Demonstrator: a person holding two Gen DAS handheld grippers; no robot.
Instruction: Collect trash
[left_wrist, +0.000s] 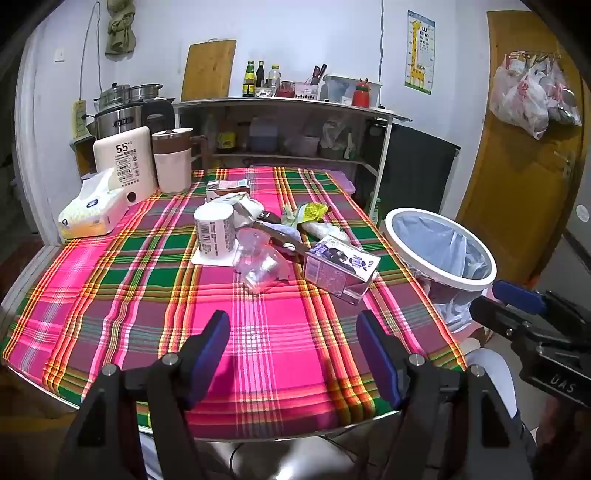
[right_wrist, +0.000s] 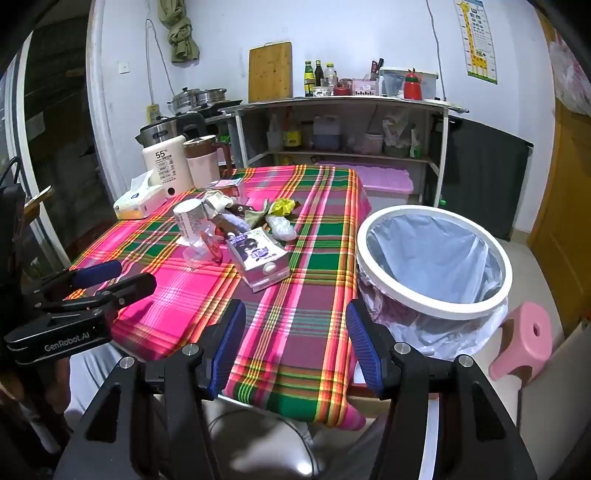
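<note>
Both grippers hang released over the near counter (left_wrist: 258, 325): left gripper (left_wrist: 291, 354), right gripper (right_wrist: 295, 343), fingers empty. Trash heap (left_wrist: 273, 236) sits mid-counter, bin (right_wrist: 436, 258) alongside, handy for dropping.

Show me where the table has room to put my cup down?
The near tablecloth, between the open left gripper and the milk carton, is bare. The left side below the tissue pack too. The middle is crowded with trash.
</note>
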